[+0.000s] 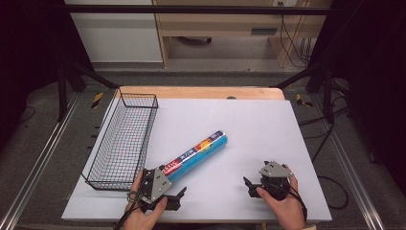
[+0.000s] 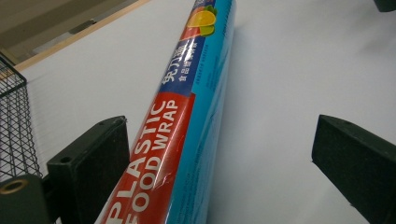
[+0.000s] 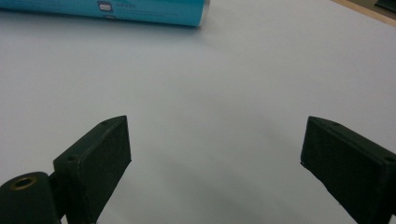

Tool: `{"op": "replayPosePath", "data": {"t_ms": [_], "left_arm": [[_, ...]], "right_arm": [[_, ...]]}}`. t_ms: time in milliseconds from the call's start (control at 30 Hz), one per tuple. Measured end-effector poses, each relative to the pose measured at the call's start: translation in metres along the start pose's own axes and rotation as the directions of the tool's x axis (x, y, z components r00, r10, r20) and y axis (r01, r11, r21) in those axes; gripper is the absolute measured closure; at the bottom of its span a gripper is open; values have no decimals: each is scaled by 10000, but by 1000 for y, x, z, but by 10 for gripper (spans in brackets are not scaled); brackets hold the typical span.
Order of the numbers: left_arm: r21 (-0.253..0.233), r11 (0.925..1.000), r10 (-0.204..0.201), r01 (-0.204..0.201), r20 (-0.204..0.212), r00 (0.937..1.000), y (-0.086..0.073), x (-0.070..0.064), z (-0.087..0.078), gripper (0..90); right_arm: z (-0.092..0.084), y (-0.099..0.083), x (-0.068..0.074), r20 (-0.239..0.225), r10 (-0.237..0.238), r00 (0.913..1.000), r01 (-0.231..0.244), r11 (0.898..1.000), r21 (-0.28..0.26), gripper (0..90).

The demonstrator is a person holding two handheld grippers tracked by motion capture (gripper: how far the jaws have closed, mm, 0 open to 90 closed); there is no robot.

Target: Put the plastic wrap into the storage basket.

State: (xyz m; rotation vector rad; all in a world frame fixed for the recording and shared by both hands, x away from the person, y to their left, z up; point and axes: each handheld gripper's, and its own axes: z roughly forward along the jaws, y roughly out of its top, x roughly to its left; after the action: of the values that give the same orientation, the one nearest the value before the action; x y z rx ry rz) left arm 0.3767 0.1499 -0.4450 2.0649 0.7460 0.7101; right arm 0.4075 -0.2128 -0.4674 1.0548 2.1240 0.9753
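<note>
Black jaws of the left gripper (image 2: 219,154) stand wide apart around the near end of the plastic wrap roll (image 2: 187,116), one pad just beside it, the other well clear. Right of the roll, the right gripper (image 3: 215,149) gapes over bare white table (image 3: 224,84); the wire basket (image 1: 122,139) sits left.

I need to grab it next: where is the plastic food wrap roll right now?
In the high view the blue-and-red plastic food wrap roll lies diagonally mid-table, right of the black wire basket, its near end between the open left gripper jaws.
</note>
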Motion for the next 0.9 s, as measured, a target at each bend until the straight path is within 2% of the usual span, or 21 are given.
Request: {"op": "replayPosePath", "data": {"t_ms": [100, 133, 233, 267, 367, 400, 433, 467, 567, 633, 667, 700, 733, 767, 800, 833, 867, 900], "left_arm": [[-110, 9999, 52, -51, 103, 9999, 1, 0, -2, 40], [-158, 9997, 178, -176, 135, 9997, 2, 1, -2, 39], [-47, 10000, 0, 1, 348, 9994, 5, 4, -3, 40], [31, 10000, -86, 84, 650, 9978, 12, 9, -5, 41], [128, 9999, -104, 97, 600, 9981, 20, 14, -8, 44], [140, 9998, 120, -130, 693, 9975, 28, 20, -13, 42], [140, 9998, 120, -130, 693, 9975, 28, 20, -13, 45], [77, 10000, 23, -30, 828, 9966, 33, 27, -16, 47], [-29, 9998, -205, 209, 967, 9951, 36, 33, -16, 42], [136, 9997, -236, 221, 1186, 9927, 42, 35, -13, 39], [509, 9987, -23, -49, 1411, 9900, 49, 34, -8, 33], [509, 9987, -23, -49, 1411, 9900, 49, 34, -8, 34], [1259, 9905, 348, -551, 1576, 9869, 56, 30, 0, 34], [1259, 9905, 348, -551, 1576, 9869, 56, 30, 0, 38], [1660, 9822, 624, -884, 1557, 9858, 59, 27, 3, 38], [2079, 9675, 1165, -1437, 1376, 9836, 63, 25, 5, 46], [2667, 9376, 2003, -2231, 1099, 9735, 72, 19, 11, 50], [2667, 9376, 2003, -2231, 1099, 9735, 72, 19, 11, 50]], "right_arm": [[-1, 0, 0, 12, -77, 10000, 77, 10000, 16, 90], [-2, 0, 1, 10, -70, 10000, 70, 10000, 16, 91], [-1, -1, 1, -32, -130, 9999, 130, 9999, 4, 92], [-1, -1, 1, -43, -133, 9999, 133, 9999, 50, 95], [0, -2, 0, -3, -57, 10000, 57, 10000, 46, 102], [0, -3, -1, 3, -163, 9999, 163, 9999, 42, 108], [0, -3, -1, 15, -162, 9999, 161, 9999, 24, 111], [0, -3, 0, -7, -96, 10000, 96, 10000, 3, 113], [-2, -4, 1, -34, -133, 9999, 133, 9999, -29, 115], [-4, -4, 1, -85, -134, 9999, 134, 9999, -86, 115], [-4, -4, 2, -113, -173, 9998, 171, 9997, -163, 115], [-4, -4, 2, -113, -173, 9998, 171, 9997, -163, 115], [-4, -4, 2, -134, -153, 9998, 151, 9997, -167, 115], [-4, -4, 2, -134, -153, 9998, 151, 9997, -167, 115], [-4, -4, 2, -166, -167, 9997, 164, 9997, -180, 113], [-3, -4, 2, -210, -122, 9997, 119, 9998, -142, 111], [-3, -4, 3, -241, -129, 9996, 128, 9999, -81, 111], [-3, -4, 3, -241, -129, 9996, 128, 9999, -81, 111]]}}
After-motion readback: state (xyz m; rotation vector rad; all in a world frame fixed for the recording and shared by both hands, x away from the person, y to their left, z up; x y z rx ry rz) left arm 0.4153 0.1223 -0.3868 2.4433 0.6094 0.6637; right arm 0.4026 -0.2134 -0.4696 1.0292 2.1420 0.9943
